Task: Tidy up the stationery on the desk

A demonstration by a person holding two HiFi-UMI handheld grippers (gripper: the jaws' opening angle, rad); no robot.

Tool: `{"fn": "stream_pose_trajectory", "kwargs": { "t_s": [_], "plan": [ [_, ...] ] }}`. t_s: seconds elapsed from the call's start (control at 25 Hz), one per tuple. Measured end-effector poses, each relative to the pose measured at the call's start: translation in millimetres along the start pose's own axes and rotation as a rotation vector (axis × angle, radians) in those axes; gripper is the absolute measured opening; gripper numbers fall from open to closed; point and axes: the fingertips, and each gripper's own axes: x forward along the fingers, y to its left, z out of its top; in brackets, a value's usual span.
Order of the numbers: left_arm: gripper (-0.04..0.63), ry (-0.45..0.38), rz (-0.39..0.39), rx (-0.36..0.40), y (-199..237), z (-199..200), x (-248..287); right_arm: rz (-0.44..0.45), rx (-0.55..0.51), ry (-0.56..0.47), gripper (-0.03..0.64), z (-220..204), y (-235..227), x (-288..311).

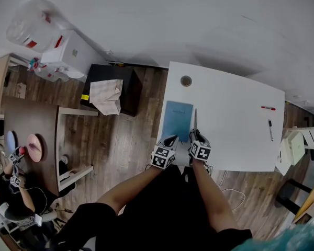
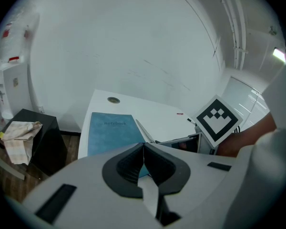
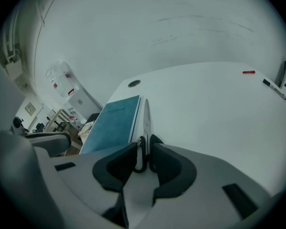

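A blue notebook (image 1: 177, 120) (image 2: 112, 132) (image 3: 113, 123) lies at the near left of the white desk (image 1: 230, 119). Scissors (image 1: 195, 122) (image 3: 146, 118) lie along its right edge, blades pointing away from me. My right gripper (image 1: 196, 136) (image 3: 144, 149) is shut on the scissors' black handle, which sits between its jaws. My left gripper (image 1: 170, 140) (image 2: 143, 147) hovers over the notebook's near edge, shut with nothing in it. A red pen (image 1: 268, 108) (image 3: 248, 72) and a black pen (image 1: 270, 129) (image 3: 274, 88) lie far to the right.
A round cable hole (image 1: 186, 80) sits at the desk's far left corner. Left of the desk stand a black cabinet (image 1: 123, 82) with a cloth (image 1: 107, 95) on it and a brown table (image 1: 29, 124). White shelving (image 1: 295, 145) stands at the desk's right end.
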Motion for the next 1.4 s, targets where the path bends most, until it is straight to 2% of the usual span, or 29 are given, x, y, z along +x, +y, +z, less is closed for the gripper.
{"fn": "stream_pose_trajectory", "kwargs": {
  "t_s": [0.24,0.48,0.68,1.16,1.4],
  "plan": [
    [0.014,0.0,0.009,0.012,-9.5,6.5,14.6,0.072,0.002,-0.027,0.101,10.2,-3.2,-19.5],
    [0.014,0.004,0.017,0.037,-47.5,15.2,33.7,0.065,0.006,-0.083,0.101,25.9,-59.4,-55.8],
    [0.014,0.011,0.019,0.046,-102.5,25.0,71.8,0.031,-0.039,-0.115,0.101,45.7,-143.0,-90.5],
    [0.014,0.022,-0.012,0.071,-241.6,58.7,192.1,-0.102,-0.086,-0.115,0.101,94.5,-391.4,-147.9],
    [0.014,0.037,-0.028,0.082,-280.8,66.8,234.2,-0.155,-0.121,-0.093,0.101,114.3,-471.9,-153.8]
  ]
}}
